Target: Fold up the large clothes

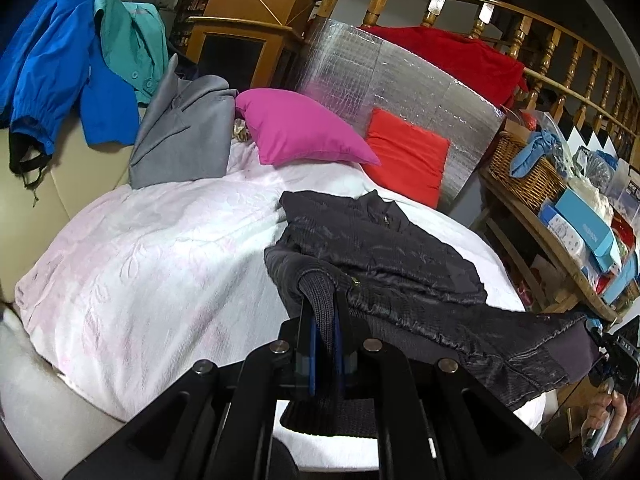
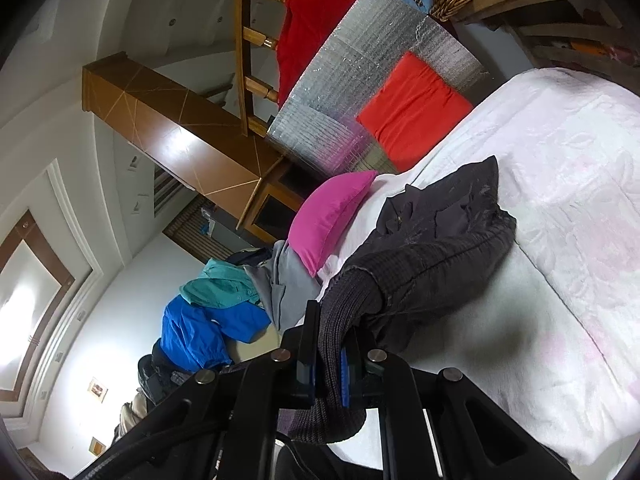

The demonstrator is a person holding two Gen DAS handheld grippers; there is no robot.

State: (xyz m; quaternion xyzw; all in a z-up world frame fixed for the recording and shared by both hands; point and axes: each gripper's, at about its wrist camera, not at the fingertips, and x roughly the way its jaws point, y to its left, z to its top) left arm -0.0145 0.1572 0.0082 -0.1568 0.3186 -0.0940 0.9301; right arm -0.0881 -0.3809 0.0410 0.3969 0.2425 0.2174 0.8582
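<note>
dark quilted jacket [image 1: 380, 240] spread across the white bedspread [image 1: 140, 264] near its right edge, ribbed cuff [image 1: 320, 300] pinched tight by the left gripper [image 1: 325, 344], ribbed hem [image 2: 344, 320] clamped in the right gripper [image 2: 330, 364], pink pillow [image 1: 296, 128] parked by the bed's far edge

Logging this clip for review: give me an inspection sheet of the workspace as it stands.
Surface: bed with white-pink quilt, rumpled.
Job's things: dark jacket lying on the quilt, partly folded.
Clutter: magenta pillow, red cushion, grey garment, blue jacket, teal shirt.
Grippers: left gripper shut on the jacket's ribbed knit edge; right gripper likewise.
Cables: nothing seen clearly.
Surroundings: foil panel, wooden railing, wicker basket on a loaded shelf.
</note>
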